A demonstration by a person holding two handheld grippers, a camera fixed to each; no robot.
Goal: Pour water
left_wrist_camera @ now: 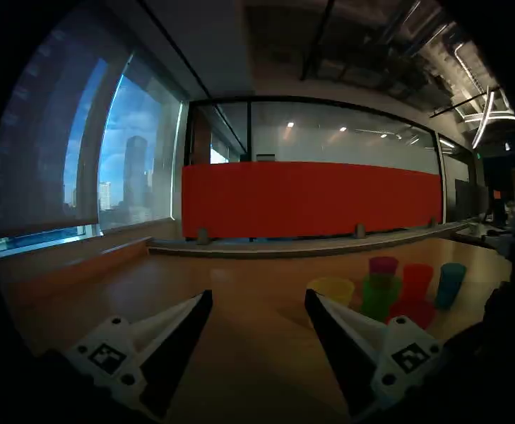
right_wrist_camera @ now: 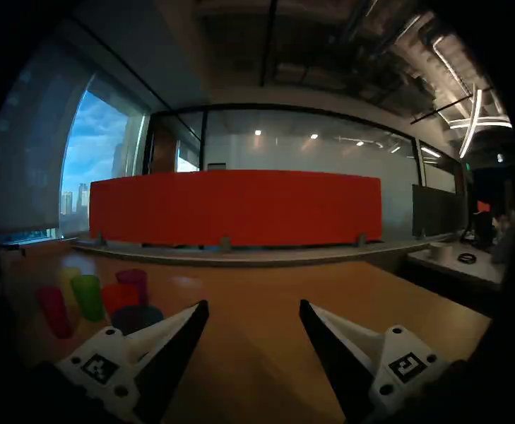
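The left gripper (left_wrist_camera: pixel 258 295) hovers over the wooden table (left_wrist_camera: pixel 257 353) with its jaws spread wide and nothing between them. Just beyond its right finger stands a yellow cup (left_wrist_camera: pixel 331 288). A green cup (left_wrist_camera: pixel 379 295) is beside it, with a magenta cup (left_wrist_camera: pixel 383 265) just behind. A red cup (left_wrist_camera: pixel 417 279) and a teal cup (left_wrist_camera: pixel 451 283) stand farther right. All five are upright, and from this low angle their insides are out of sight (so whether any holds water cannot be told). A low red shape (left_wrist_camera: pixel 412 312) lies at the foot of the red cup, too blurred to name. The right gripper (right_wrist_camera: pixel 253 305) is likewise spread and empty. In the right gripper view the cups sit near its left finger, with the teal cup closest and partly behind that finger. An orange-red partition (left_wrist_camera: pixel 310 198) runs along the table's far edge.
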